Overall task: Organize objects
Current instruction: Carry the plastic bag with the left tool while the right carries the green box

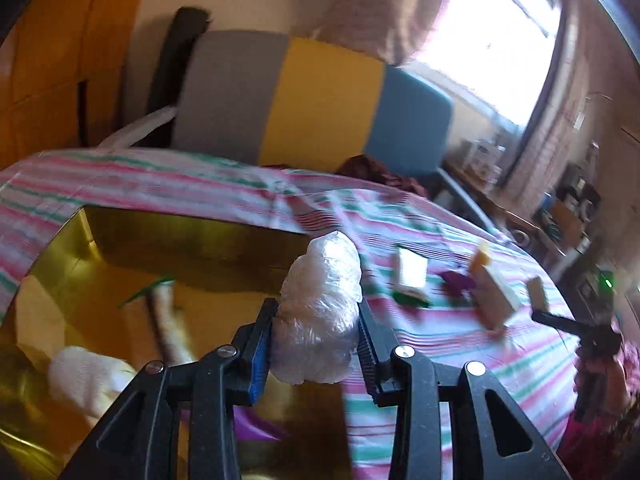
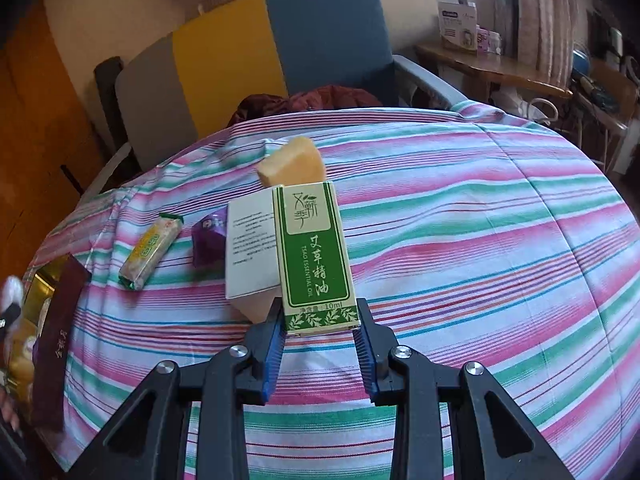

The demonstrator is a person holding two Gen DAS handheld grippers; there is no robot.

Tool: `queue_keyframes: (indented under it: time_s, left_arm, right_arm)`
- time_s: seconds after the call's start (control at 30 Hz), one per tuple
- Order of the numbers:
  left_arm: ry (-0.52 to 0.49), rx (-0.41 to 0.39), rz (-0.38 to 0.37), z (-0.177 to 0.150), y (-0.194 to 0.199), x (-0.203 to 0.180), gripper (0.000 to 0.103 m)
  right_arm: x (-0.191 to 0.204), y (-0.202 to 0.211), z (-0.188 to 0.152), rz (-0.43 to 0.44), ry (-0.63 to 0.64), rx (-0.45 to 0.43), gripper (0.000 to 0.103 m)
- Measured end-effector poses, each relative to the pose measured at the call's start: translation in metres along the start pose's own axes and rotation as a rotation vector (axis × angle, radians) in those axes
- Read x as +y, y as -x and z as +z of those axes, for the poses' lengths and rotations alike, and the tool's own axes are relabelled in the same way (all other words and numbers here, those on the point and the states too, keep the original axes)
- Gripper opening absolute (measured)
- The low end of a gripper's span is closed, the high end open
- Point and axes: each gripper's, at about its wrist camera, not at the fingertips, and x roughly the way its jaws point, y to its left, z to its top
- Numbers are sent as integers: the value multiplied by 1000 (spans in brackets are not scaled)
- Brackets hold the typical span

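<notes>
My left gripper [image 1: 318, 320] is shut on a white lump wrapped in clear plastic [image 1: 320, 312] and holds it above the right edge of an open gold box [image 1: 92, 248]. The box holds a white wrapped piece [image 1: 84, 376] and other items, blurred. My right gripper [image 2: 320, 320] is shut on a green and cream essential oil carton [image 2: 314, 256], held upright above the striped cloth [image 2: 480, 240]. Behind the carton are an orange block [image 2: 292, 162], a purple packet [image 2: 208, 236] and a yellow snack pack [image 2: 152, 250]. The carton also shows in the left wrist view [image 1: 494, 292].
The gold box and its dark red lid [image 2: 56, 344] sit at the left of the right wrist view. A grey, yellow and blue chair [image 2: 280, 52] stands behind the table. A wooden shelf [image 2: 492, 68] with boxes is at the far right.
</notes>
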Motion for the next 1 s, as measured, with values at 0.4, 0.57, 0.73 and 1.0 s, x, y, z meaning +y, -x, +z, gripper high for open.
queue_keyframes:
  time_s: [0.4,0.57,0.73,1.0]
  left_arm:
    - [131,206,88,5,-47,42,44]
    - [125,212,85,-2,-46,44,48]
    - [142,157,64,-5,-25,48,49]
    - [131,120,110,-12,8,61,49]
  right_arm:
    - [38,20,-1,122,106,-96,33]
    - [50,20,-5,135,165,-98,33]
    - [54,18,-6,132,193,-88,33]
    - [95,15,-9,169,249,19,33]
